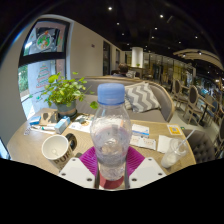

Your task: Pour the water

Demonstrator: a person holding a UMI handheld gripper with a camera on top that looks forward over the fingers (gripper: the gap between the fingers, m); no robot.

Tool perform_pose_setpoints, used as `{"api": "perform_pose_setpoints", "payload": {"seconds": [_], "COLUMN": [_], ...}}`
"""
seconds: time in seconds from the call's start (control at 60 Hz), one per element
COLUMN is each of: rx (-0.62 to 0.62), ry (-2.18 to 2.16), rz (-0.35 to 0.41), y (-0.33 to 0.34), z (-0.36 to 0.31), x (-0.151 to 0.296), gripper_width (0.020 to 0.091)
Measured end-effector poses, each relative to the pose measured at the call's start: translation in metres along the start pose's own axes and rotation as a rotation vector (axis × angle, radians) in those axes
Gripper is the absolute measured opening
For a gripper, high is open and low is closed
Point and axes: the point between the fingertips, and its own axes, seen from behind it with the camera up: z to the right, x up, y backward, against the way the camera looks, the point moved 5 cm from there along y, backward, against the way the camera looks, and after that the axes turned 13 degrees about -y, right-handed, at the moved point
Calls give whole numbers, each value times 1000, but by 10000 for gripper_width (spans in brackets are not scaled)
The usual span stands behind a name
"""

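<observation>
I have my gripper (111, 170) clenched on the water bottle (111, 135), held upright between both fingers above the table (25, 150), the white cup (56, 148) just left of it.

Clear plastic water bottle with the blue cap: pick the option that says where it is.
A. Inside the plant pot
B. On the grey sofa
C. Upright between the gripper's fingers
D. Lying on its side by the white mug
C: the clear plastic water bottle with the blue cap stands upright between the gripper fingers, capped.
</observation>
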Motion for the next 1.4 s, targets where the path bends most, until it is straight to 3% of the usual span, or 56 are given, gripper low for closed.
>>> {"api": "perform_pose_setpoints", "payload": {"seconds": [0.3, 0.4, 0.533, 0.65, 0.8, 1.117, 1.4], "rx": [14, 18, 0, -59, -119, -250, -282], "ry": [-65, -75, -67, -71, -62, -68, -103], "rz": [-59, -20, -19, -78, -113, -199, -218], "y": [-32, -30, -30, -24, 9, 141, 225], "z": [11, 12, 11, 16, 15, -31, -75], "x": [-55, -55, -57, -57, -50, -42, -49], "gripper_width": [345, 361, 480, 582, 868, 855, 855]}}
